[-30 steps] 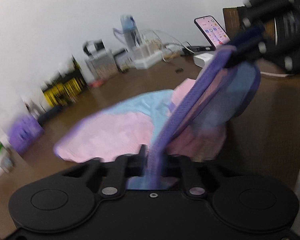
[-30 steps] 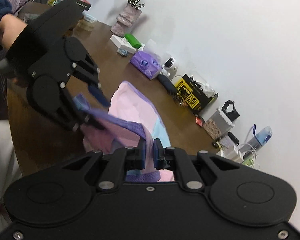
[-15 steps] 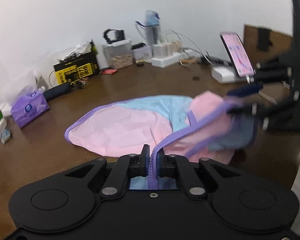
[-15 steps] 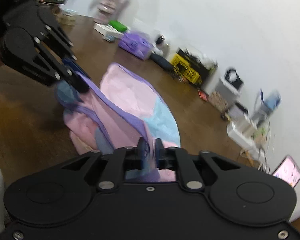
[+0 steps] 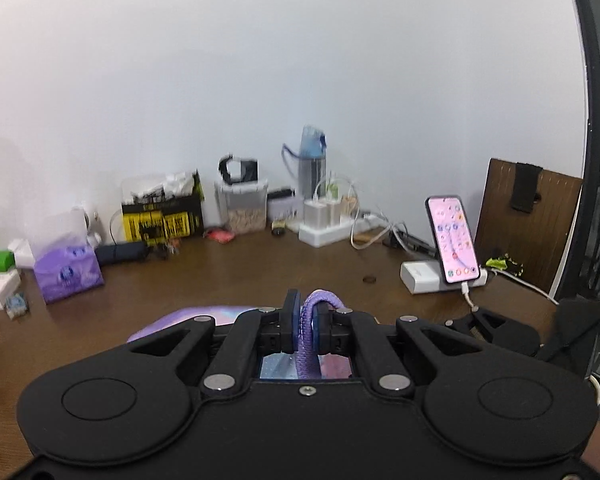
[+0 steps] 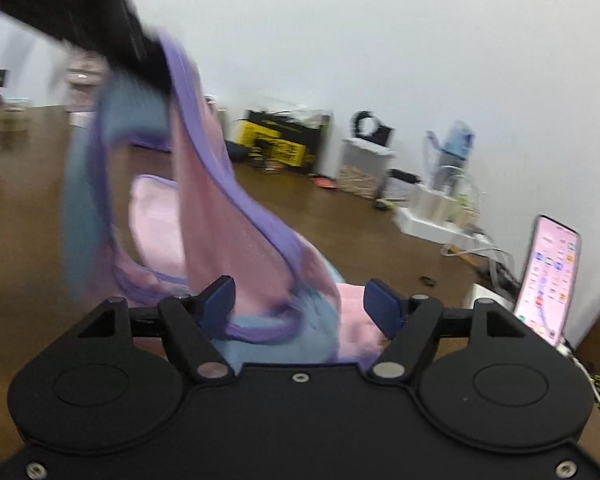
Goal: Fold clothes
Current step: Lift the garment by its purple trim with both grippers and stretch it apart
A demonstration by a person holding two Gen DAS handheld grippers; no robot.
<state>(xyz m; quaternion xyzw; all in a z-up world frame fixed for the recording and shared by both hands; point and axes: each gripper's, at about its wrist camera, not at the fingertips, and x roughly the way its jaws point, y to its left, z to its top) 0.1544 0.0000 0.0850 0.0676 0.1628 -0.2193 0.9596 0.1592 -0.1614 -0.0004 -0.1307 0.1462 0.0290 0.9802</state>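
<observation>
A pink and light-blue garment (image 6: 204, 216) with purple trim hangs over the brown table (image 6: 340, 232). My left gripper (image 5: 306, 322) is shut on its purple hem (image 5: 314, 320); in the right wrist view that gripper (image 6: 148, 64) is a dark blur at the upper left, lifting the cloth. My right gripper (image 6: 300, 306) is low at the table with its jaws opening. The cloth lies slack between its blue pads (image 6: 220, 298) and neither pad presses on it. Part of the right gripper (image 5: 500, 328) shows at the right of the left wrist view.
Along the wall stand a purple tissue pack (image 5: 68, 272), a yellow-black box (image 5: 162, 220), a clear container (image 5: 242, 208), a blue water bottle (image 5: 312, 164) and a white power strip (image 5: 328, 232). A lit phone (image 5: 452, 240) leans on a white stand at the right.
My right gripper has opened and let go of the hem, sinking toward the table. My left gripper has risen with the hem, so the garment now hangs from it.
</observation>
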